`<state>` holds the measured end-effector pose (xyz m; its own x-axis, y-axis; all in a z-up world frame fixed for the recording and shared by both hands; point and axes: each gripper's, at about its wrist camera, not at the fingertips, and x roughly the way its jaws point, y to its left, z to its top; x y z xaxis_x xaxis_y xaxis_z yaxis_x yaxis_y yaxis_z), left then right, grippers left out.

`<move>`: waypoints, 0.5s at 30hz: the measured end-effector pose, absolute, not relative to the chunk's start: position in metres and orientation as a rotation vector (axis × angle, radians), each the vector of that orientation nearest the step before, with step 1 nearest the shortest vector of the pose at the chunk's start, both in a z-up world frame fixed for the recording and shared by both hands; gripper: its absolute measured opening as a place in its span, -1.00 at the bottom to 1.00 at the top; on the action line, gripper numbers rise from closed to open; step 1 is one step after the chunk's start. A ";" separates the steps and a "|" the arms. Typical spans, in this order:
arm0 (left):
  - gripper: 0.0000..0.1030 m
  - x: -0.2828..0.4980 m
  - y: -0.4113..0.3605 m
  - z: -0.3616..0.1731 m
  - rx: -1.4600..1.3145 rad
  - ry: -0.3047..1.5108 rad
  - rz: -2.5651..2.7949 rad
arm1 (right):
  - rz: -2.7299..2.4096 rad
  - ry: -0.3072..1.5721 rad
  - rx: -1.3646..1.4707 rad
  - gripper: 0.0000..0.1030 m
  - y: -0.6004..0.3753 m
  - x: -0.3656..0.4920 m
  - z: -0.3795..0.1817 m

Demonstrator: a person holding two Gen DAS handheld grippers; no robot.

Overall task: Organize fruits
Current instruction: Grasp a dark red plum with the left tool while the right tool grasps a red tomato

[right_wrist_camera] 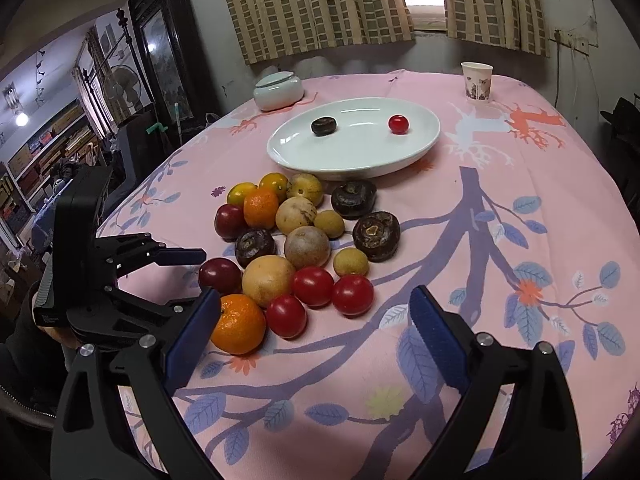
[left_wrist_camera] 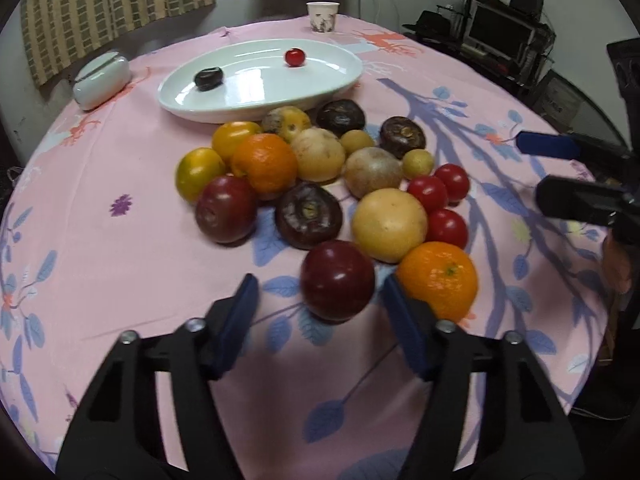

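A pile of fruit lies on the pink tablecloth: oranges, dark red plums, red tomatoes, yellow round fruits and dark water chestnuts. A white oval plate behind it holds one dark chestnut and one cherry tomato. My left gripper is open, its jaws either side of the nearest plum. My right gripper is open and empty, just in front of the tomatoes and an orange. The plate also shows in the right wrist view.
A paper cup stands at the table's far edge. A white lidded jar sits left of the plate. The left gripper shows at the left in the right wrist view. Shelves and furniture surround the table.
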<state>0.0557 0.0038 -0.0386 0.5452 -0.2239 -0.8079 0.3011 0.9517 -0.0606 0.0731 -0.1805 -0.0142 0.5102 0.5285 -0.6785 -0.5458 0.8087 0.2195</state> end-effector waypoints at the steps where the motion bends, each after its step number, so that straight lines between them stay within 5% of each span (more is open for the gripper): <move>1: -0.14 0.057 0.003 -0.039 0.083 0.952 -0.323 | 0.644 0.812 -0.024 0.86 -0.180 0.074 -0.015; 15: -0.26 0.047 0.005 -0.030 0.063 0.913 -0.291 | 0.606 0.862 -0.146 0.86 -0.173 0.073 -0.031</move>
